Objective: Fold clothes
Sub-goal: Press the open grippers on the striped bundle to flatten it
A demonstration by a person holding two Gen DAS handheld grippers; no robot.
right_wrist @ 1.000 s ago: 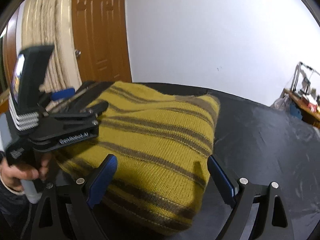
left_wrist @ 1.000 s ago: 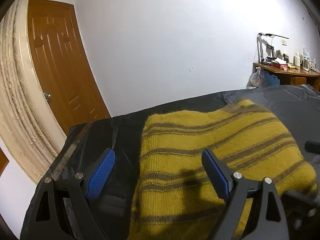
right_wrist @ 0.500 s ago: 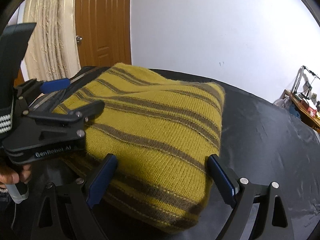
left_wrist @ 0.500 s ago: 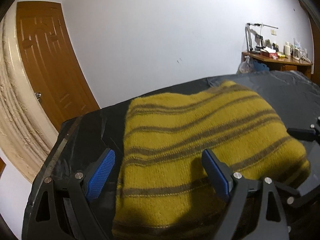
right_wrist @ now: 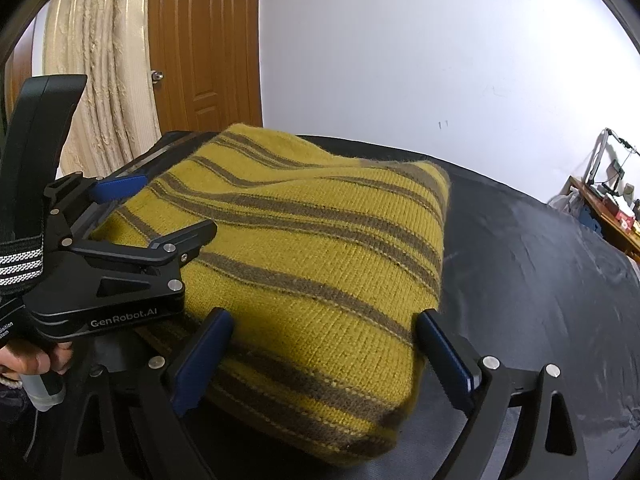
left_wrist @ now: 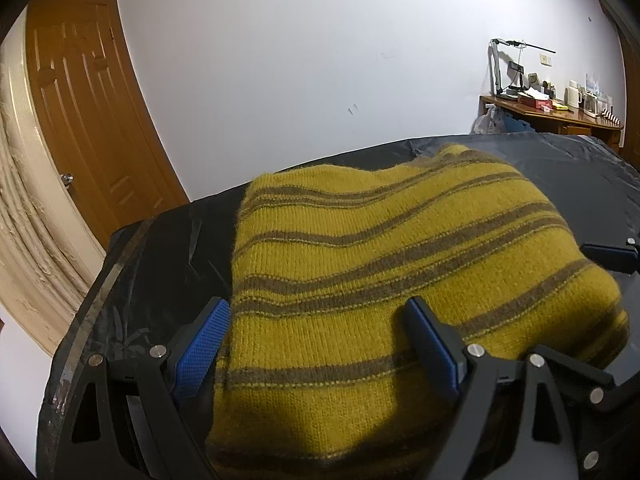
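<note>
- Both my grippers stand spread wide, gripping nothing: my left gripper (left_wrist: 316, 344) hovers over the near left part of the sweater (left_wrist: 392, 272), my right gripper (right_wrist: 324, 352) over its near right corner.
- My left pads (left_wrist: 202, 350) straddle the sweater's left edge; whether they touch the knit I cannot tell.
- Folded into a thick block, the yellow, brown-striped sweater lies on the black table (right_wrist: 532, 280), near its left end.
- My left hand (right_wrist: 28, 360) grips its handle at the right view's edge.
- Behind stand a wooden door (left_wrist: 88, 120), a curtain (right_wrist: 100, 92), and a cluttered desk (left_wrist: 552, 114).
</note>
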